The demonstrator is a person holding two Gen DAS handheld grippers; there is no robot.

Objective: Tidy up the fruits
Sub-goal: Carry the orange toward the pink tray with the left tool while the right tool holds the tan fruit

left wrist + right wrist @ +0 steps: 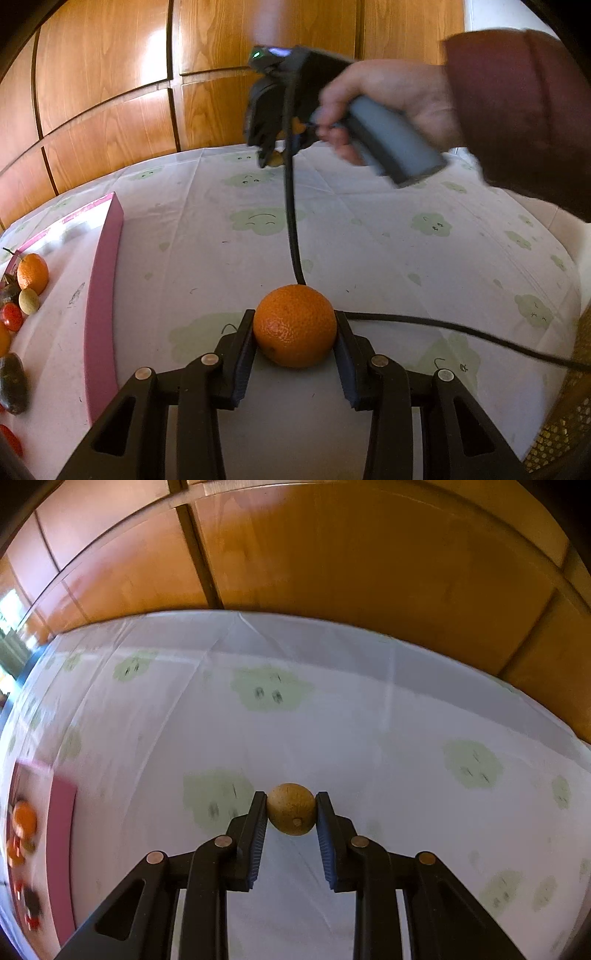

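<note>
My left gripper [294, 332] is shut on an orange [294, 325] just above the white cloth. My right gripper [291, 810] is shut on a small round tan fruit [291, 808], held above the cloth. In the left wrist view the right gripper [271, 157] appears farther back, held by a hand, with the tan fruit [275, 159] barely visible between its fingers. A pink-rimmed tray [103, 295] at the left holds several fruits, among them an orange [32, 272], a tan one [28, 301] and a red one [11, 316]. The tray [61, 849] shows blurred in the right wrist view.
A white cloth with green cloud faces [369, 240] covers the table. A black cable [291, 221] hangs from the right gripper and trails right behind the orange. Wooden panels [110, 92] stand behind the table. A woven basket edge [569, 424] is at the lower right.
</note>
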